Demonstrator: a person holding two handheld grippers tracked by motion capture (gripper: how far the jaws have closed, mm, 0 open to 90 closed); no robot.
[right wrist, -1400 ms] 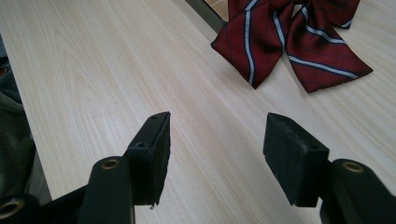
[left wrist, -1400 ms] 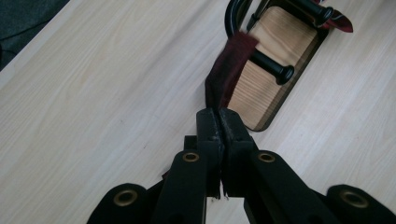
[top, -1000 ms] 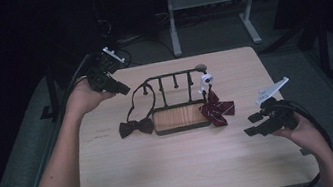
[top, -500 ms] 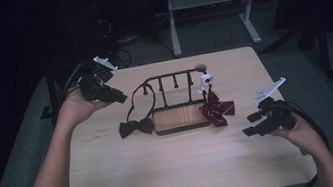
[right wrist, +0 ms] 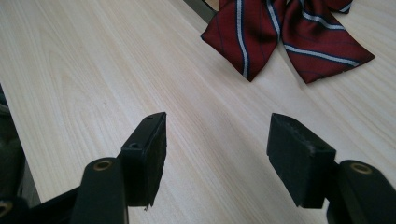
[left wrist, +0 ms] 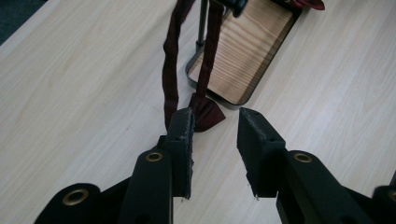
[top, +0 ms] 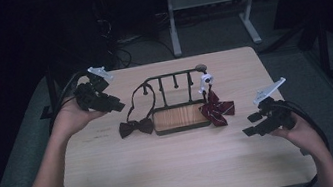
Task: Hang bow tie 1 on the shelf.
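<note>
Dark maroon bow tie (top: 135, 127): flat on pale wooden table (top: 177, 173), strap looped on black metal rack (top: 172, 80), seemingly.
Left gripper (top: 117, 106): jaws just opening, nothing between, just beside it.
Right gripper (top: 249, 126): jaws wide, unladen, near striped red bow (right wrist: 285, 35).

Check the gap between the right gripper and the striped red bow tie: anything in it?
Nothing: the right gripper view shows bare table between the open right gripper and the striped red bow tie; the high view agrees.

1. There are no words, numbers or signs to read anywhere here.
2. The striped bow tie (right wrist: 285, 35) has only white lines on red, no letters.
3. The wooden tray (left wrist: 245, 51) shows just wood grain.
</note>
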